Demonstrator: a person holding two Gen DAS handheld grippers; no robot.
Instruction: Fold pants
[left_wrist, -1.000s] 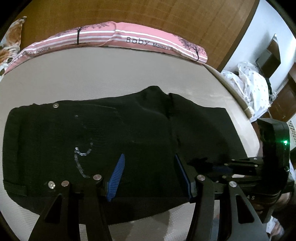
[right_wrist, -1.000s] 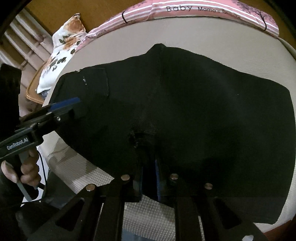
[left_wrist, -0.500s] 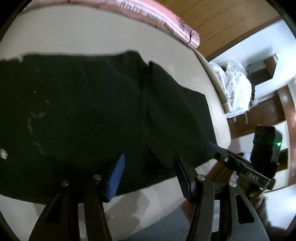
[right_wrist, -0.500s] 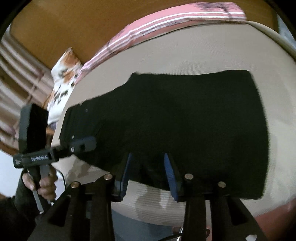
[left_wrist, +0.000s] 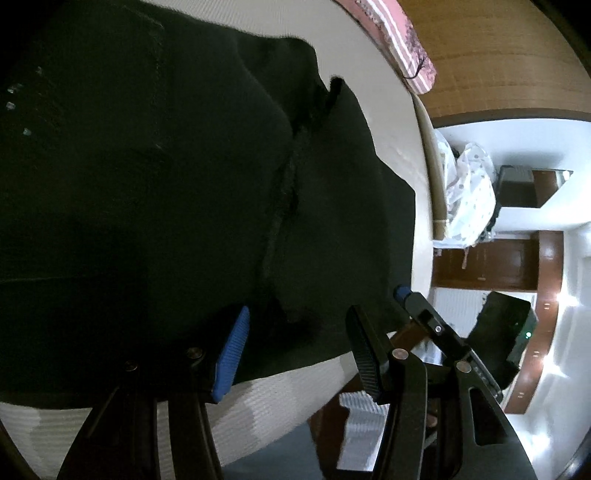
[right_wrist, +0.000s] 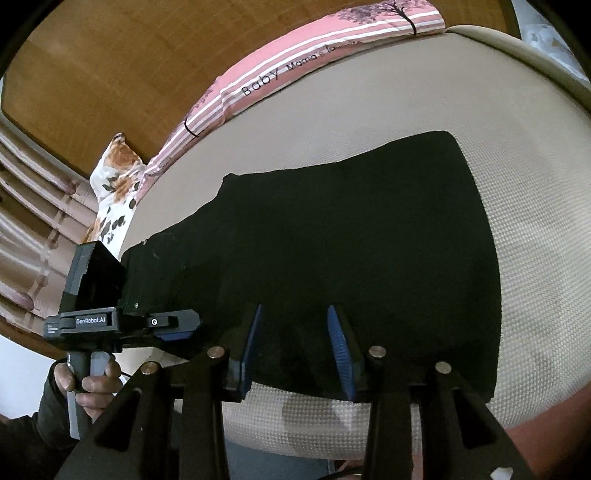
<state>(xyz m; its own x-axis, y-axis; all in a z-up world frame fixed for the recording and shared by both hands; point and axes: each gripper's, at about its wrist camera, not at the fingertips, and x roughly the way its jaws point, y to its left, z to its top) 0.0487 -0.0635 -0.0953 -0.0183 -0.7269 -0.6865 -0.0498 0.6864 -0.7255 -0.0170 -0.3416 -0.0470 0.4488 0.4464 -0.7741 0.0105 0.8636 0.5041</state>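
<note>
The black pants (right_wrist: 332, 240) lie flat, folded, on the beige mattress (right_wrist: 524, 155); they also fill the left wrist view (left_wrist: 166, 184), where a centre seam runs down the cloth. My left gripper (left_wrist: 295, 332) is open and empty, hovering over the pants' near edge. It also shows in the right wrist view (right_wrist: 177, 326), at the pants' left end. My right gripper (right_wrist: 295, 332) is open and empty, just above the near edge of the pants. In the left wrist view it shows (left_wrist: 406, 295) beside the pants' right corner.
A pink striped pillow (right_wrist: 295, 70) and a floral pillow (right_wrist: 114, 184) lie along the wooden headboard (right_wrist: 129, 55). A spotted white cloth (left_wrist: 469, 192) hangs beyond the bed's right edge, with dark wooden furniture (left_wrist: 487, 262) behind. The mattress front edge is just below both grippers.
My right gripper has let go of the pants, opened and pulled back to the near edge. My left gripper stayed open and swung right, closer over the cloth.
</note>
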